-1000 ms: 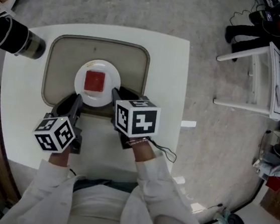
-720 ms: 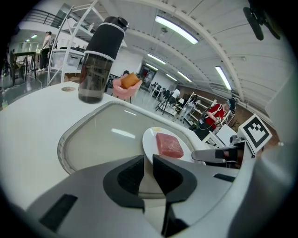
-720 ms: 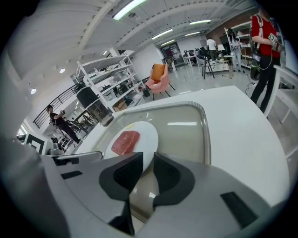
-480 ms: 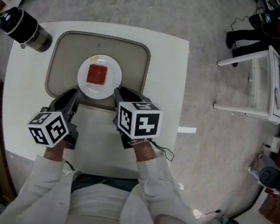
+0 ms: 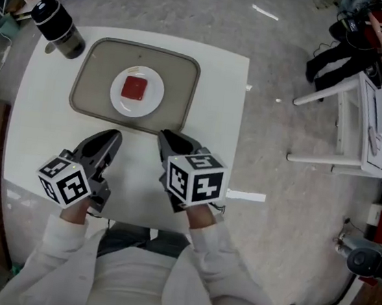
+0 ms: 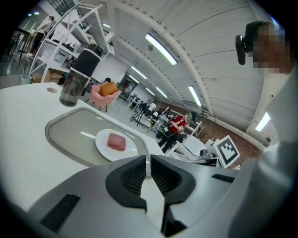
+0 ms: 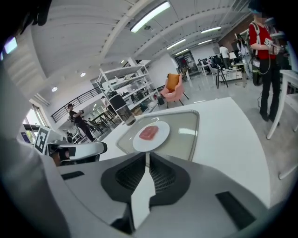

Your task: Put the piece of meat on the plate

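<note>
Head view had the meat (image 5: 134, 88) sitting square in the middle of the plate (image 5: 153, 102). The plate was centred on the tray (image 5: 183, 78), and the tray was on the far half of the table (image 5: 216, 117). Flask (image 5: 58, 25) stood upright just off the tray's far left corner, apparently not touching it.

Left gripper (image 5: 113, 135): jaws pressed together, nothing between them, confirmed in left gripper view. It hung over bare table on the near side of the tray, apart from it.

Right gripper (image 5: 165, 135): jaws also pressed together and empty, per right gripper view. Its tip was just beside the tray's near edge. Couldn't tell from above whether it touched.

Judgement: placement looked done. Meat was flat and fully inside the rim, no overhang. The only step in hand was clearing out.

To do that well:
- Draw both grippers back toward the body, right one first since it sat closest to the tray lip.
- Lift a little before pulling so the tip can't catch the lip and shunt the tray.
- No reason to open the jaws.
- Avoid sweeping left toward the flask. It looked tall and easy to tip.
</note>
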Demonstrator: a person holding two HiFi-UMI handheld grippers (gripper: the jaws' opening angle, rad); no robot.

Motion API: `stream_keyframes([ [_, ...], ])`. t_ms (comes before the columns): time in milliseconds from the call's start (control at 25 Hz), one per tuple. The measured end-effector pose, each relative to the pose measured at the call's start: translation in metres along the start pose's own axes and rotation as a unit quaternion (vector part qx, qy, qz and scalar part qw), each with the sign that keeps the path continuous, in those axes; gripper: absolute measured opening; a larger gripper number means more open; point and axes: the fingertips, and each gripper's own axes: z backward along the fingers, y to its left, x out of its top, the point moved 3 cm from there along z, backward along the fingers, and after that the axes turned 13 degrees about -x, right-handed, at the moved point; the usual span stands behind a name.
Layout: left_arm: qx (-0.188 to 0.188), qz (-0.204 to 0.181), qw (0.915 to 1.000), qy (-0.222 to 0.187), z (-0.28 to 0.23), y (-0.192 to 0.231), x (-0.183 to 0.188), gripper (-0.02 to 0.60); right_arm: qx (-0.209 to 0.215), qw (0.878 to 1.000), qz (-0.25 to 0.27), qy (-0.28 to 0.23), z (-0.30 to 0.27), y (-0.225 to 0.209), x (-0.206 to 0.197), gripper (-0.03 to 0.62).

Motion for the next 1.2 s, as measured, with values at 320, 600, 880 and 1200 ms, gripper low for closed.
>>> stream_keyframes([
  [320,-0.043,-0.011,0.9990,-0.006,0.015,-0.078,-0.044,0.025,0.019,0.999,0.017,-0.030,0.074,0.001,-0.035,0.021],
  [600,-0.037,-0.020,0.9991,-0.004,0.026,-0.131,-0.085,0.020,0.045,0.998,0.029,-0.040,0.126,0.004,-0.071,0.017],
  [880,-0.031,-0.022,0.9992,-0.010,0.035,-0.174,-0.119,0.020,0.058,0.996,0.054,-0.041,0.168,0.006,-0.101,0.017],
  [1200,-0.030,-0.025,0.9991,-0.017,0.041,-0.205,-0.136,0.020,0.080,0.993,0.064,-0.056,0.203,0.007,-0.116,0.015],
])
